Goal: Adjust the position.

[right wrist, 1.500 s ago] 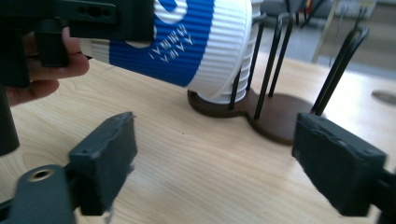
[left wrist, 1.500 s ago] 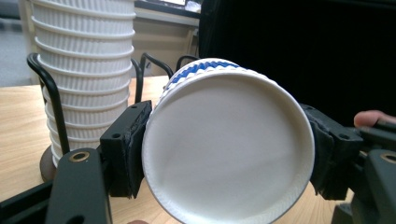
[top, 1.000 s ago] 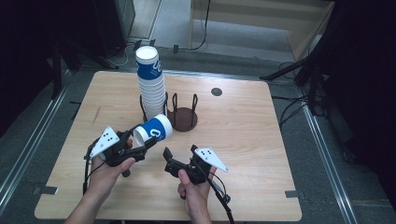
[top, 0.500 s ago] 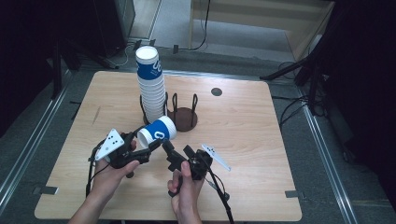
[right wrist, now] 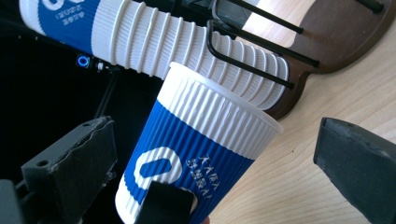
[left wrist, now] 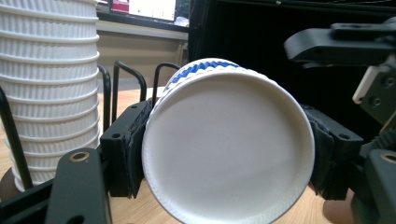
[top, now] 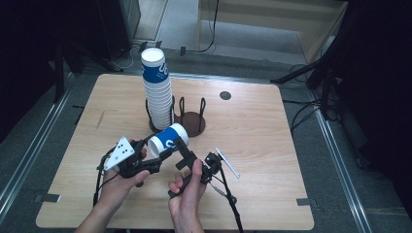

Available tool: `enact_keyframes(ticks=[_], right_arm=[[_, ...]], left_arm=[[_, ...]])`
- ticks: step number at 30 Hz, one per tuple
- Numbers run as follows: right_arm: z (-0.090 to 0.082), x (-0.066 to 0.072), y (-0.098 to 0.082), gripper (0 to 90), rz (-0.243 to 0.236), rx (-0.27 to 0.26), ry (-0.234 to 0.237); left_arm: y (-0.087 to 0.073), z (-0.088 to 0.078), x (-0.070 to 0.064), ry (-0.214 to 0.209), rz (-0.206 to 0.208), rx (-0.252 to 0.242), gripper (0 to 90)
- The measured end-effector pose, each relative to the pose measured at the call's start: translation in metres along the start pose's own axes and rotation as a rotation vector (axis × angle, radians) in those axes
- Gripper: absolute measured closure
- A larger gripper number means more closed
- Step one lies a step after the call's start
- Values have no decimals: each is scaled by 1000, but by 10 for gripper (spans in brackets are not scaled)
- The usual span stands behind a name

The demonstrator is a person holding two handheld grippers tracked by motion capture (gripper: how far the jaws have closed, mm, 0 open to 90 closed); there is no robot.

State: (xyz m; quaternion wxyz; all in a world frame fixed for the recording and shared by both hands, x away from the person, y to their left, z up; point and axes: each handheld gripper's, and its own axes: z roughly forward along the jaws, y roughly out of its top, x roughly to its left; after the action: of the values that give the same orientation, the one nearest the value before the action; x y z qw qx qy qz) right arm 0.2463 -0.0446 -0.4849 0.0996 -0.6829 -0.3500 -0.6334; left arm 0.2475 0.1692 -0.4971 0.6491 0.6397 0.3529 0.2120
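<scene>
A blue-and-white ribbed paper cup (top: 170, 136) lies on its side above the table, with my left gripper (top: 162, 147) shut on it. In the left gripper view the cup's white bottom (left wrist: 219, 140) faces the camera and the left gripper (left wrist: 229, 168) presses both pads against its sides. My right gripper (top: 187, 154) sits just right of the cup, rolled onto its side. In the right gripper view the right gripper (right wrist: 215, 144) stands wide open, with the cup (right wrist: 196, 149) between its pads (right wrist: 74, 163) and touching neither.
A tall stack of the same cups (top: 158, 94) stands in a black wire holder with a dark round base (top: 194, 124) behind the grippers. The wooden table (top: 262, 145) reaches right and forward. A dark round spot (top: 225, 95) marks its far side.
The right hand has shifted left towards the cup and rolled, so its grey plate now shows edge-on and its jaws straddle the cup. The left gripper still holds the cup in much the same place.
</scene>
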Motion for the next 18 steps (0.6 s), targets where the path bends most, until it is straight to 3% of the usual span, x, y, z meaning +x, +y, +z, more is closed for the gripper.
enact_keyframes(ticks=[10,11,12,18], right_arm=[[10,-7,0,0,167,28,25],[10,-7,0,0,167,28,25],[12,-9,0,0,208,42,30],[18,-10,2,0,257,51,66]], left_arm=[[0,1,-6,-18,1,-5,272],[0,1,-6,-18,1,-5,272],[1,0,-7,-21,-4,-8,272],[0,2,-9,-26,5,-2,272]])
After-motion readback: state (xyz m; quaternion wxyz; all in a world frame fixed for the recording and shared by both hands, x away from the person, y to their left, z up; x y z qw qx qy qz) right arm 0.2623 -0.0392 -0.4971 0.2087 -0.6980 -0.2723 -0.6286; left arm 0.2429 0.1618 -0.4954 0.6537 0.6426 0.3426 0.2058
